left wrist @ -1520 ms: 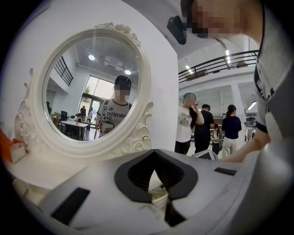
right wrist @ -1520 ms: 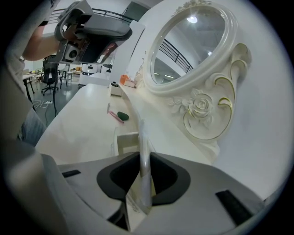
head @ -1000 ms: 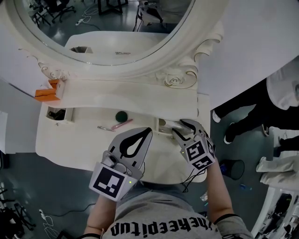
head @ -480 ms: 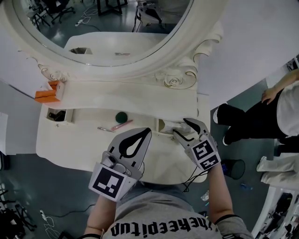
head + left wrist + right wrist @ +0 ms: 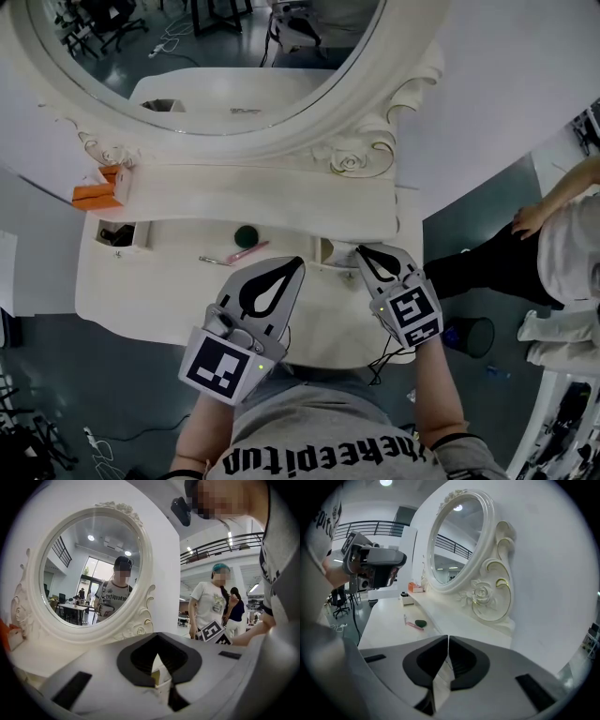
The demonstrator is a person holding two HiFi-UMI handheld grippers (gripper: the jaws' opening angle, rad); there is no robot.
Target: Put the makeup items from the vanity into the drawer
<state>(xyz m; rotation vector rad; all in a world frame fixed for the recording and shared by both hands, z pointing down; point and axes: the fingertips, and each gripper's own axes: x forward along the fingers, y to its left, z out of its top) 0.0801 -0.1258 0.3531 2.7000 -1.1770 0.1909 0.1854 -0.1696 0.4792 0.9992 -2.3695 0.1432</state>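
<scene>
— Where do we have open room on the vanity top (image 5: pixel 141 291)?
— Its lower left lies bare, right out to the curved front edge. At the back a raised shelf (image 5: pixel 281 197) runs under the mirror (image 5: pixel 216 56), and its step closes that side.
— And our grippers?
— Both sit over the front edge at lower centre. The left gripper (image 5: pixel 296 266) has its jaws together at the tips, with nothing between them. The right gripper (image 5: pixel 360 250) has just been closing its jaws. We see only a slit between them now, with nothing in it, and the tips are just beside the open drawer (image 5: pixel 325 251).
— Where are the makeup items?
— They are on the top, left of the drawer and just above the left gripper's tips. We see a dark green puff (image 5: pixel 246 234), a pink stick (image 5: pixel 246 252) just below it, and a thin silvery piece (image 5: pixel 212 261) at the stick's left end. We cannot tell what lies in the drawer.
— What else is around us?
— At the left end is a second small open compartment (image 5: pixel 131 232) with something dark inside. An orange box (image 5: pixel 94 195) sits on the shelf above it. On the right the top ends shortly past the right gripper. Beyond that edge we see a person (image 5: pixel 572 253) and a small dark bin (image 5: pixel 466 336) on the floor
</scene>
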